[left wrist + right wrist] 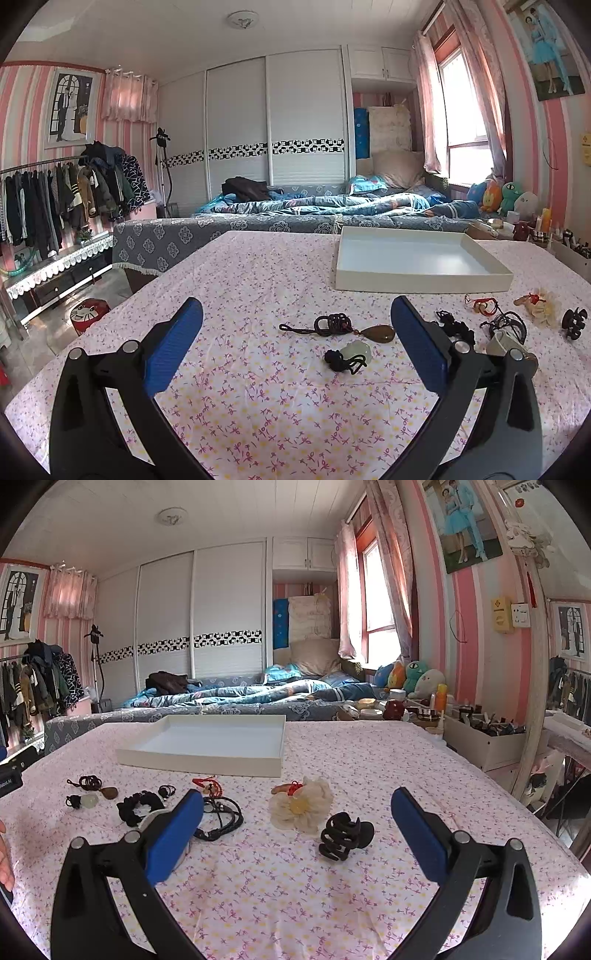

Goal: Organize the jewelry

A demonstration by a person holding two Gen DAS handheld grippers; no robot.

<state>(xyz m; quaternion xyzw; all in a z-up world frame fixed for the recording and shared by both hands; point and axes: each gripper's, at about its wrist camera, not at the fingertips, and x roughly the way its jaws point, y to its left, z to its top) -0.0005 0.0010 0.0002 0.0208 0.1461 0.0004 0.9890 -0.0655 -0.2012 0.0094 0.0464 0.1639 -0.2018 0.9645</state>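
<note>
My left gripper [295, 314] is open above the floral tablecloth. Between its fingers lie a brown teardrop pendant [382, 333] on a dark knotted cord and a pale jade pendant [356, 349] with a black cord. My right gripper [297, 805] is also open, with a black claw hair clip [345, 835] and a cream flower hair piece [301, 808] lying between its fingers. A white tray [417, 284] [199, 761] sits empty farther back. More cords, a red string piece [207, 782] and a black scrunchie [138, 806] lie to the left in the right wrist view.
A white box of cosmetics [487, 747] and jars stand at the table's right edge. A bed [314, 210] with blue bedding lies behind the table. A clothes rack [55, 199] stands at the left. A hand [5, 860] shows at the left edge.
</note>
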